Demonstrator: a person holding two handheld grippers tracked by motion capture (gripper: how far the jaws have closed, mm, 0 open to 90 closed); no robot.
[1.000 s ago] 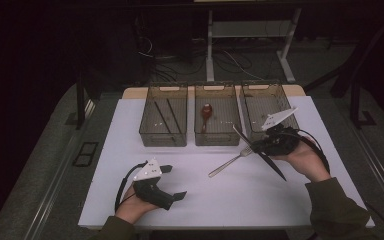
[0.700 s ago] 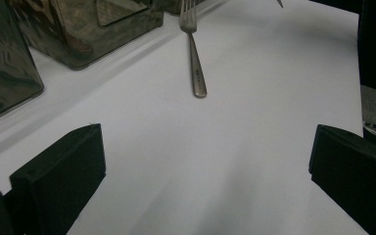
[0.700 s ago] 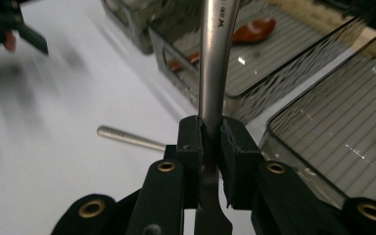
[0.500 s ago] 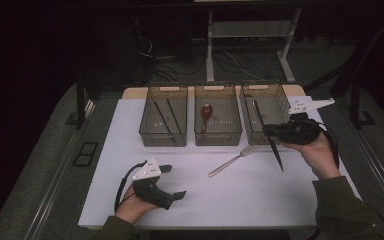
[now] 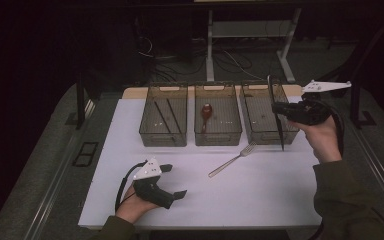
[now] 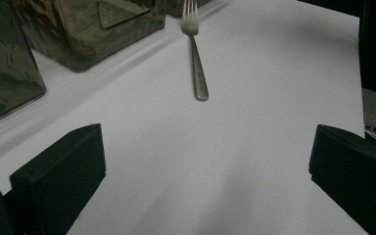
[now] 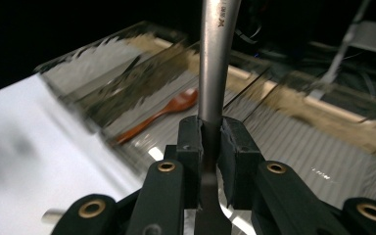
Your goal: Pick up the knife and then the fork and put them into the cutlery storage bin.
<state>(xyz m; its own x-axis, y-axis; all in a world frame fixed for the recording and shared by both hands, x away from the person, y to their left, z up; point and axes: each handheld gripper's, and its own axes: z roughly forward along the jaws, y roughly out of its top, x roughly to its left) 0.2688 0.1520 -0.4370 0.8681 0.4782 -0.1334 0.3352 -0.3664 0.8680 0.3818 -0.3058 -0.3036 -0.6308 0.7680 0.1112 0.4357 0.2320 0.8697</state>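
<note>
My left gripper (image 5: pixel 172 181) rests on the white table (image 5: pixel 260 200), jaws wide apart and empty. My right gripper (image 7: pixel 210 142) clamps a slim steel knife (image 5: pixel 276 112), held near-vertical over the right bin (image 5: pixel 267 135). Dark room. Left bin (image 5: pixel 162 137): dark sticks. Middle bin (image 5: pixel 217 137): red spoon (image 5: pixel 206 112). Fork (image 5: pixel 232 160) lies on the table.

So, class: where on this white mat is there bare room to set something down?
Free: the mat between the fork and the near edge, and left of the bins. Crowded: the back, where three bins stand side by side.
</note>
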